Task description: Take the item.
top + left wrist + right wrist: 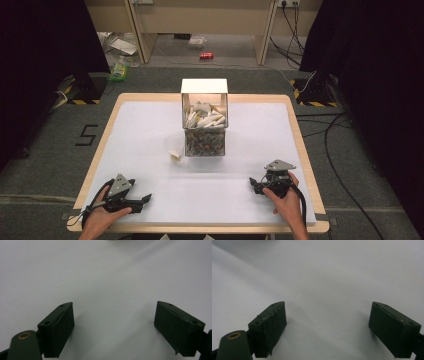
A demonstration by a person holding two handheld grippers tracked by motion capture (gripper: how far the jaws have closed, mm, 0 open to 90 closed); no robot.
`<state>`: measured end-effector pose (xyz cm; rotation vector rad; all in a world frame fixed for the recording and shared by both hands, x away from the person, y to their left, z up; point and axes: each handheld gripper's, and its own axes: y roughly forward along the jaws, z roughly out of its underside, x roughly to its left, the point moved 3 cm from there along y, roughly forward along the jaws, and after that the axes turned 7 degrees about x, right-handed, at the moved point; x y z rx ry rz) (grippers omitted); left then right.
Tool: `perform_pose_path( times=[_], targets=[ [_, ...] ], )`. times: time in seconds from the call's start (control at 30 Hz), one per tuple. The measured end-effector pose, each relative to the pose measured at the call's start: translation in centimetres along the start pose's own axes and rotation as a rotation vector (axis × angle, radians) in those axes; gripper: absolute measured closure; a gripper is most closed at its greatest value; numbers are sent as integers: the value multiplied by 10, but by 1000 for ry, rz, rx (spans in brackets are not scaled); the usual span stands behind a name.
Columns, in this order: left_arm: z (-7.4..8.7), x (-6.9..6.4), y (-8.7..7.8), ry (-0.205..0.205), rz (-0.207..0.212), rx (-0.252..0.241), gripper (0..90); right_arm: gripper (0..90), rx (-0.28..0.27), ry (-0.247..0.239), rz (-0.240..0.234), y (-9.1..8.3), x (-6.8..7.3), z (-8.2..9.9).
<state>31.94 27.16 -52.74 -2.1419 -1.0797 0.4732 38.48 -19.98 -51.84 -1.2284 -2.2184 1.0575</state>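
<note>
A clear box point(205, 135) stands at the table's middle with its white lid point(204, 86) raised; white pieces lie on top of greyish small parts inside. One small cream piece point(175, 155) lies on the white tabletop just left of the box. My left gripper point(145, 200) rests at the front left, held by a hand, jaws pointing right. My right gripper point(254, 184) rests at the front right, jaws pointing left. In the left gripper view my left gripper point(115, 305) is open over bare white surface. The right gripper view has my right gripper point(328, 305) open as well, nothing between its jaws.
The white mat point(150, 130) covers a wood-rimmed table point(300, 135). Black curtains stand on both sides. Cables point(340, 165) run over the grey floor at the right, and a red can point(206, 56) lies on the floor far behind.
</note>
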Motion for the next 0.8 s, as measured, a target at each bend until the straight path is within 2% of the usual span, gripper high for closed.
perform_pose_path(
  times=[0.3, 0.8],
  targets=[
    [10, 0, -2, -9, 3, -70, 153, 151, 0, 1, -1, 0, 0, 0],
    [13, 0, -1, -19, -1, -98, 153, 151, 1, 2, -2, 0, 0, 0]
  ],
)
